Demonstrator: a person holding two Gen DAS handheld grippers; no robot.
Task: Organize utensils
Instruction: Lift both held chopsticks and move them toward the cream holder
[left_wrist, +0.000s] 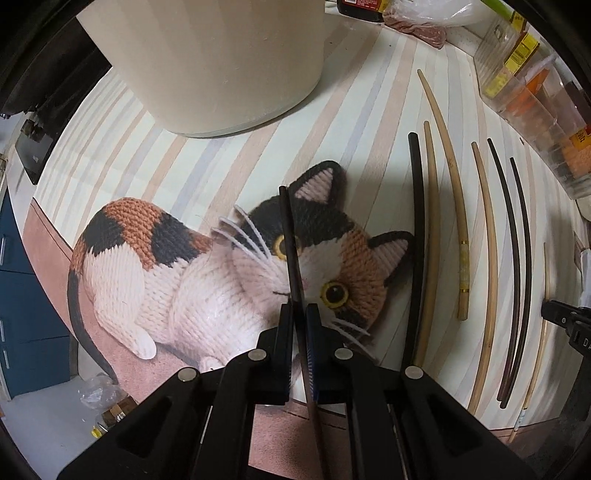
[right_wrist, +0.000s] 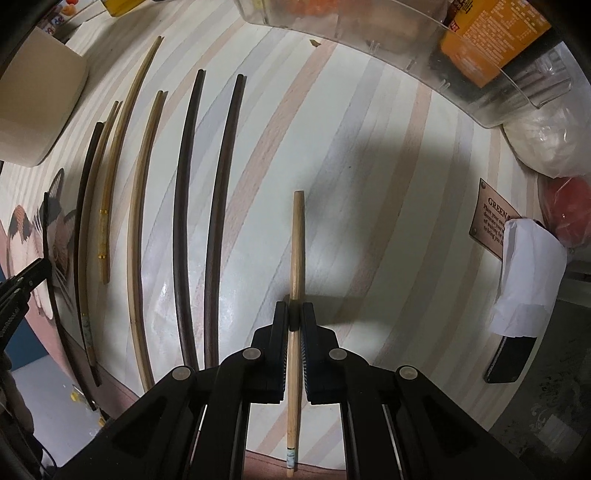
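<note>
Lying between both loaded grippers, loose chopsticks (right_wrist: 184, 221) crowd the tablecloth (right_wrist: 369, 184).

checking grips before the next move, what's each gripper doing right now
Left gripper: closed on a dark chopstick.
Right gripper: closed on a light wooden chopstick.

Readable text: one plaque only.
"GREEN" heads brown plaque (right_wrist: 493, 225) on surface; smaller lines beneath, orange box (right_wrist: 491, 40) print illegible.

Container: large cream cylindrical tub (left_wrist: 207, 62), beyond the knitted calico cat picture (left_wrist: 229, 273).
Bin: clear plastic organizer (right_wrist: 388, 44), far right of the tub.
</note>
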